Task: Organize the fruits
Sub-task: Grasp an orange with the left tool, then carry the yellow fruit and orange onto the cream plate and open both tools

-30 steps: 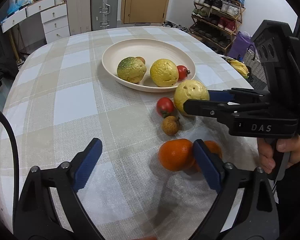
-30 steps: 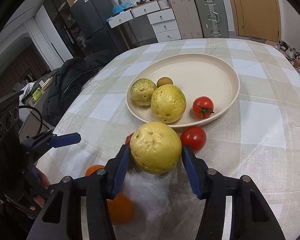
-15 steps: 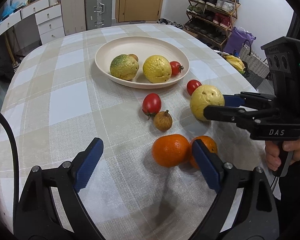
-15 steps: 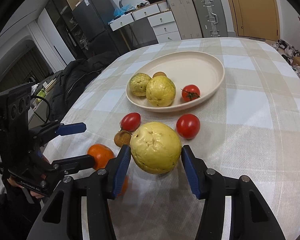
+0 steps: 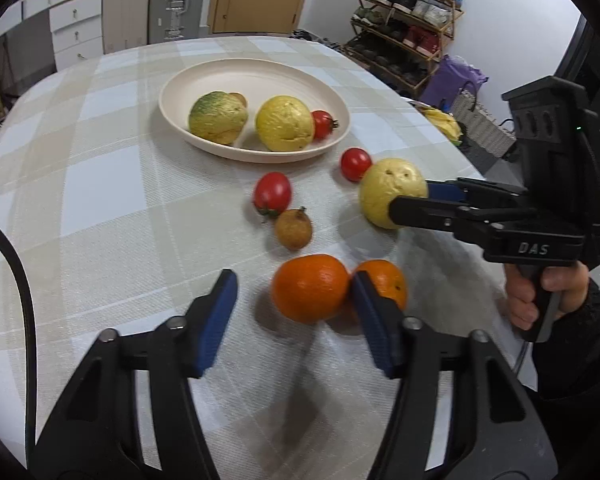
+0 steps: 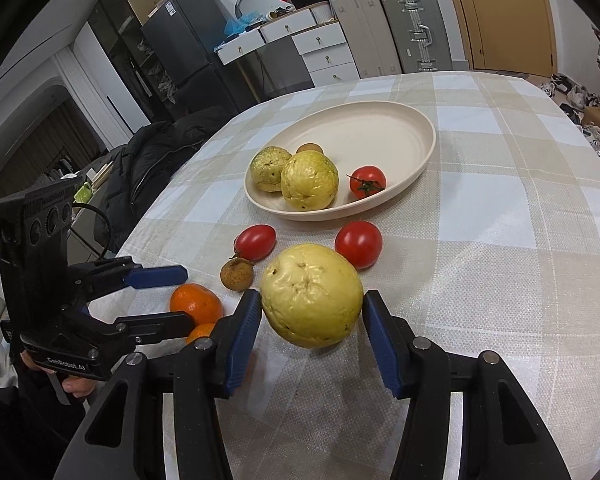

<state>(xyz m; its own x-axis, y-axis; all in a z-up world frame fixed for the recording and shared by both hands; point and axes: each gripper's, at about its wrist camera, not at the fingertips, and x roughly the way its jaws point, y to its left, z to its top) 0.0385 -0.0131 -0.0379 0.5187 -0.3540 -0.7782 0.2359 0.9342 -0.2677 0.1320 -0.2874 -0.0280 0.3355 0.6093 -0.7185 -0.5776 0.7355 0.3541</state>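
Observation:
My right gripper (image 6: 310,320) is shut on a large pale yellow guava (image 6: 311,295), held just above the checked tablecloth, short of the cream plate (image 6: 428,136). The plate holds a greenish guava (image 5: 217,117), a yellow guava (image 5: 285,128), a tomato (image 5: 322,124) and a small brown fruit. My left gripper (image 5: 292,308) points down at the nearer orange (image 5: 310,288). Its jaws are closing with that orange between them, and the left pad (image 5: 216,316) still stands apart from it. A second orange (image 5: 384,280) lies just behind the right pad.
Two loose tomatoes (image 5: 272,193) (image 5: 355,164) and a small brown fruit (image 5: 293,229) lie between the plate and the oranges. A dark coat (image 6: 156,168) hangs at the table's far left edge. Bananas (image 5: 444,122) and a shoe rack (image 5: 404,36) stand beyond the right edge.
My left gripper's jaws have narrowed from wide apart to close around the nearer orange. The right gripper has drawn the yellow guava back from the plate's rim.

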